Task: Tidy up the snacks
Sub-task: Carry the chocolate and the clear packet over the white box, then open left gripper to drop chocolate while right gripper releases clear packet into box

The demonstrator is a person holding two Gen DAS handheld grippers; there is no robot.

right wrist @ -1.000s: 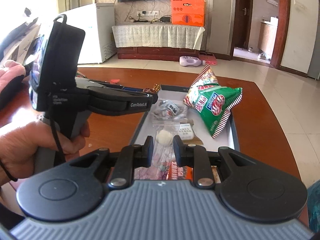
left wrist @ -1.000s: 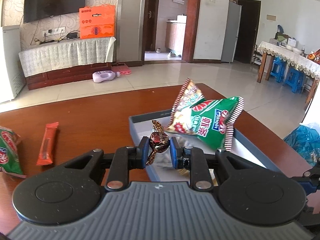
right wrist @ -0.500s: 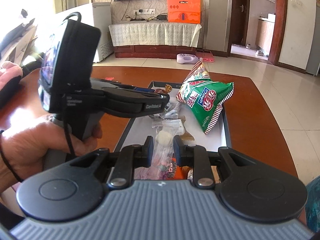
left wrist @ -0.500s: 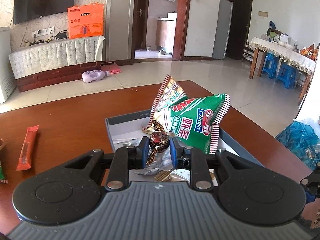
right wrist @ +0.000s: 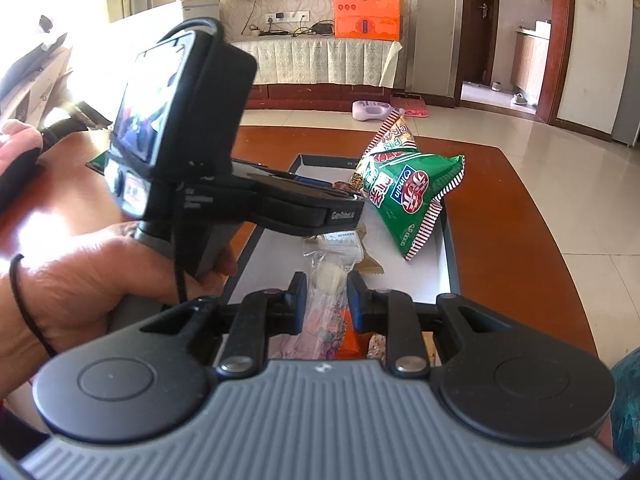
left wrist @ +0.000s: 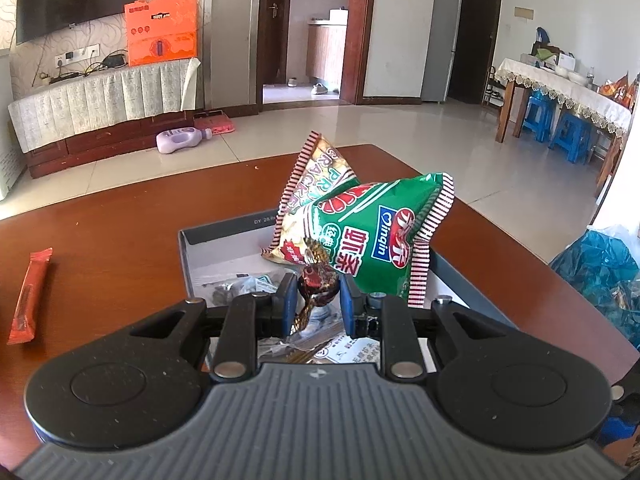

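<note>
**Wrapped candy held over the snack tray**

Left wrist view: the left gripper had its two fingers pinched on a small foil-wrapped candy, dark red and gold, with the twisted ends of the wrapper sticking out above and below the pads. The candy hung over the near part of the grey tray, which sat on the reddish-brown wooden table. Inside the tray, toward its far right corner, a green snack bag leaned against a second striped-edged snack bag behind it. Small clear packets lay on the tray floor just left of the fingers. An orange snack bar lay on the table well apart from the tray, off its left side.

Right wrist view: the right gripper had its fingers drawn close together with only a narrow gap, hanging over the near end of the tray; a clear packet with a pale round sweet showed through the gap, but whether the pads touched it could not be told. The person's left hand gripped the handle of the left gripper, which reached over the tray's left edge. The green snack bag stood at the tray's far end.
</note>
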